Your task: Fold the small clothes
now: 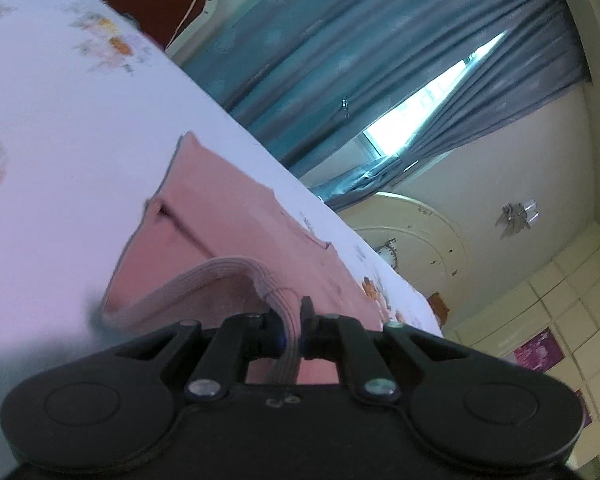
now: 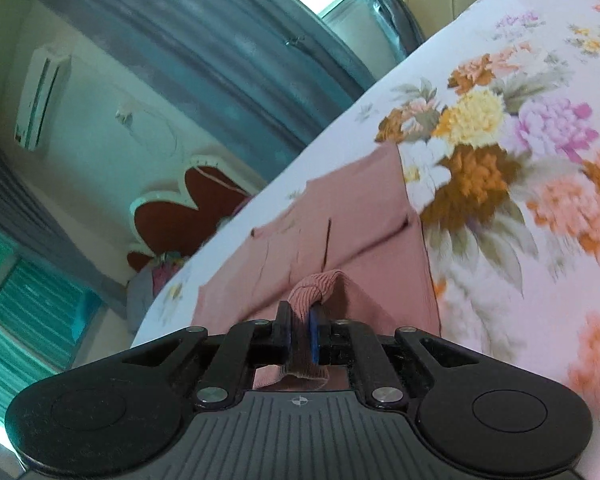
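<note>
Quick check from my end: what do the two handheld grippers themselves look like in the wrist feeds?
Both are matte black plastic with round side discs, angled link arms and silver pivot screws. The left gripper has a smooth body with blue pad edges. The right gripper has a ribbed body, a small crosshair mark and blue finger pads. No cables, hands or sleeves show.

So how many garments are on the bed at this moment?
1: a pink garment lying on the floral bedsheet, its ribbed edge pinched by the left gripper and right gripper. Others may lie out of view.
</note>
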The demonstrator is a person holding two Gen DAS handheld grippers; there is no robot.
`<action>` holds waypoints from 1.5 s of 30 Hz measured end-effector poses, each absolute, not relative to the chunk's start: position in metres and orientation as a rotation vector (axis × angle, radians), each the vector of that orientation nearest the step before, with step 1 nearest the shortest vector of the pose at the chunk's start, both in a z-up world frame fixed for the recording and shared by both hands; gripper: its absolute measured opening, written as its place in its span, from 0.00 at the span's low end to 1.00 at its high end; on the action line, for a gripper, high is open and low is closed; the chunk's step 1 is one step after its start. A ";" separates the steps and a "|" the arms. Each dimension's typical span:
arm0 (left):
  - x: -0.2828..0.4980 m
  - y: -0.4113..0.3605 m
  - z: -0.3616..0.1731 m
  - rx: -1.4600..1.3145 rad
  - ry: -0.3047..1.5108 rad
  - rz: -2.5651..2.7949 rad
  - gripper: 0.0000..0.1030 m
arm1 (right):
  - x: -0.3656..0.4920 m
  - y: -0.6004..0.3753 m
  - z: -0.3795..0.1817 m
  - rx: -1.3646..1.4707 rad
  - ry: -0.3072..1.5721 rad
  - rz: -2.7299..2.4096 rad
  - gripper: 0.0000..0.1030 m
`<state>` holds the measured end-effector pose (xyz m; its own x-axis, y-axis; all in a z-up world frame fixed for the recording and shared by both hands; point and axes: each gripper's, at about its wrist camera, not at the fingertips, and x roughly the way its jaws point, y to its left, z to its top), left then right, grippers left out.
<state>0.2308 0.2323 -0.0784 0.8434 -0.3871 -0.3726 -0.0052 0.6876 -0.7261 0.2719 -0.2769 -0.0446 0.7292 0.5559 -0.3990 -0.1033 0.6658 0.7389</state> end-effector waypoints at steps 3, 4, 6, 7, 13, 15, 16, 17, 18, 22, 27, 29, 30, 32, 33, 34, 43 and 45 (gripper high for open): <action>0.259 0.235 -0.074 -0.789 0.532 -0.237 0.06 | 0.303 -0.280 -0.042 0.795 0.643 0.384 0.07; 0.271 0.235 -0.072 -0.785 0.530 -0.238 0.06 | 0.318 -0.283 -0.041 0.809 0.636 0.377 0.07; 0.291 0.240 -0.068 -0.794 0.523 -0.245 0.06 | 0.342 -0.284 -0.039 0.827 0.626 0.358 0.07; 0.304 0.243 -0.067 -0.798 0.522 -0.245 0.06 | 0.354 -0.285 -0.038 0.839 0.625 0.345 0.07; 0.384 0.263 -0.075 -0.863 0.533 -0.230 0.06 | 0.443 -0.283 -0.054 0.917 0.665 0.269 0.07; 0.410 0.268 -0.084 -0.883 0.562 -0.221 0.06 | 0.473 -0.279 -0.066 0.931 0.695 0.243 0.07; 0.423 0.269 -0.090 -0.889 0.581 -0.212 0.06 | 0.485 -0.278 -0.072 0.940 0.709 0.234 0.07; 0.436 0.271 -0.096 -0.890 0.603 -0.207 0.06 | 0.497 -0.276 -0.078 0.950 0.722 0.224 0.07; 0.449 0.273 -0.102 -0.886 0.627 -0.201 0.06 | 0.508 -0.274 -0.086 0.958 0.736 0.210 0.07; 0.484 0.272 -0.119 -0.841 0.671 -0.184 0.15 | 0.545 -0.268 -0.110 0.993 0.747 0.221 0.08; 0.489 0.277 -0.115 -0.760 0.642 -0.166 0.63 | 0.550 -0.265 -0.099 0.852 0.639 0.165 0.92; 0.488 0.277 -0.109 -0.665 0.644 -0.170 0.62 | 0.554 -0.261 -0.097 0.755 0.676 0.189 0.62; 0.490 0.275 -0.107 -0.598 0.659 -0.178 0.60 | 0.555 -0.257 -0.097 0.686 0.699 0.196 0.58; 0.496 0.268 -0.104 -0.462 0.701 -0.196 0.57 | 0.558 -0.245 -0.098 0.569 0.738 0.218 0.48; 0.499 0.262 -0.103 -0.392 0.721 -0.206 0.55 | 0.559 -0.238 -0.099 0.515 0.752 0.225 0.48; 0.502 0.256 -0.103 -0.334 0.738 -0.214 0.55 | 0.561 -0.231 -0.100 0.455 0.762 0.229 0.48; 0.517 0.241 -0.114 -0.177 0.803 -0.196 0.04 | 0.572 -0.184 -0.120 0.130 0.811 0.232 0.06; 0.504 0.248 -0.110 -0.226 0.704 -0.181 0.04 | 0.561 -0.196 -0.109 0.210 0.699 0.208 0.05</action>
